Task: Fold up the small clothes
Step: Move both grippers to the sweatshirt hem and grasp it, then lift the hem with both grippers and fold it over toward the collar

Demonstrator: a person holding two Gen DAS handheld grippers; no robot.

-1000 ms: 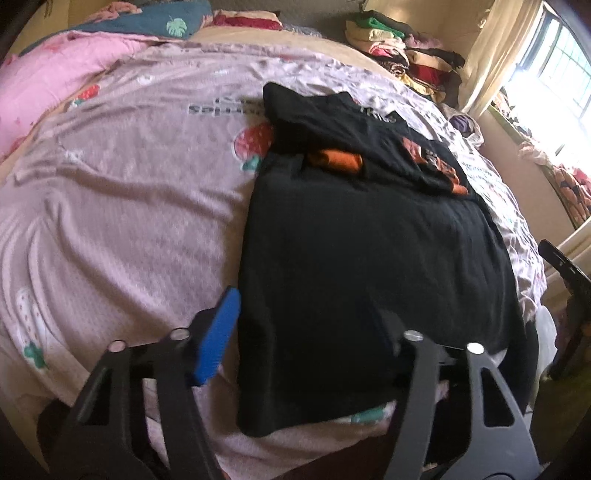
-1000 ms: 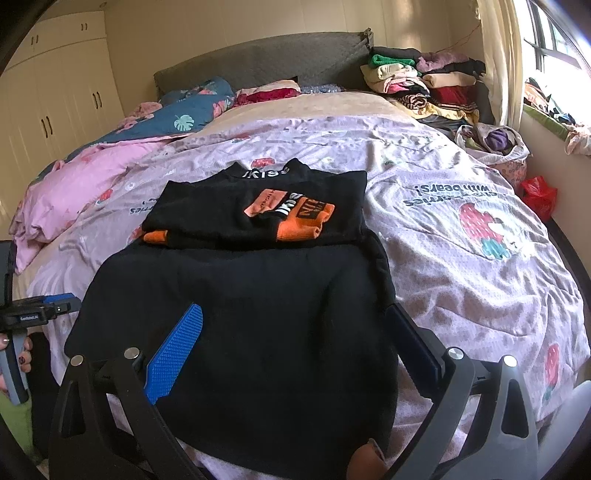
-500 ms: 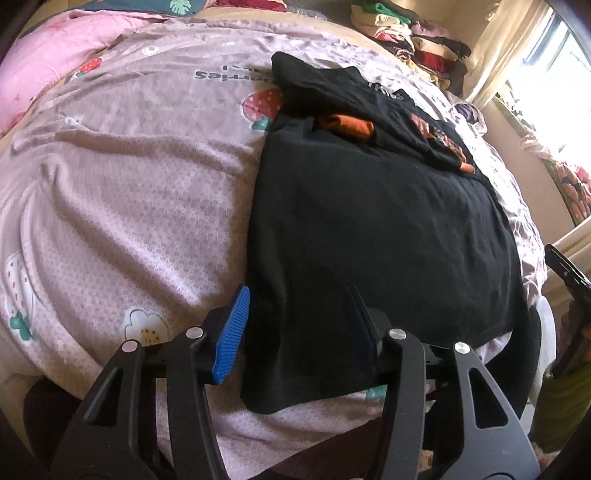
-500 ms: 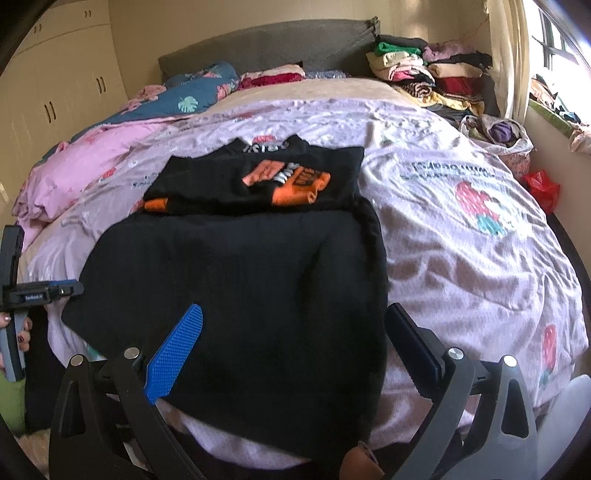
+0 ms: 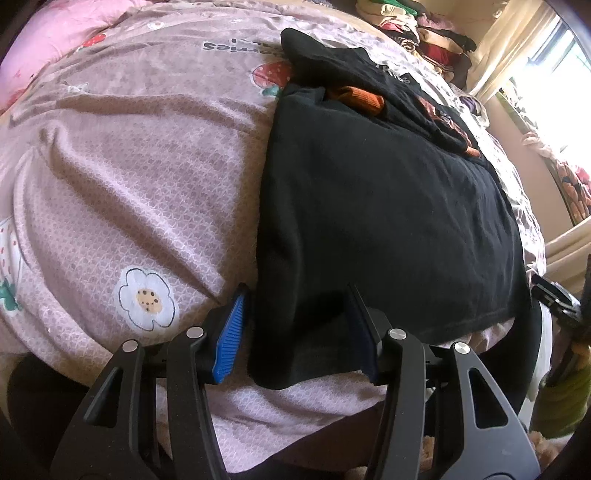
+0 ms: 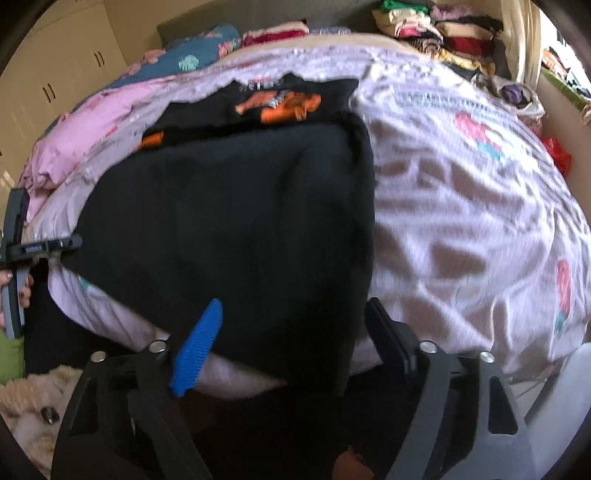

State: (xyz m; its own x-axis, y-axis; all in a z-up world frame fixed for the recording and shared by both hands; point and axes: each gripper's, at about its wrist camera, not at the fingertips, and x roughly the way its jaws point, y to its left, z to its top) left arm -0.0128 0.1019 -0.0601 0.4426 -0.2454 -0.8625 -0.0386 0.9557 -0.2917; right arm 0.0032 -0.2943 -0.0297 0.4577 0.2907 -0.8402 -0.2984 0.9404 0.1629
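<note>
A black garment (image 5: 384,206) lies spread flat on the pink bedspread (image 5: 129,177), its near hem hanging over the bed's front edge. Its far part is folded over, showing an orange print (image 6: 280,105). My left gripper (image 5: 295,325) is open, its fingers astride the garment's near left corner. My right gripper (image 6: 291,328) is open, astride the near right corner of the same garment (image 6: 236,221). The left gripper also shows at the left edge of the right wrist view (image 6: 44,245).
Stacks of folded clothes (image 6: 443,33) sit at the bed's far right by the curtain. Pink and blue bedding (image 6: 122,107) lies far left. A red bag (image 6: 557,155) is on the floor at right. Wardrobe doors (image 6: 48,85) stand left.
Both grippers have dropped and moved forward to the garment's near hem corners. The left jaws have narrowed somewhat around the left corner. The right view is blurred by motion.
</note>
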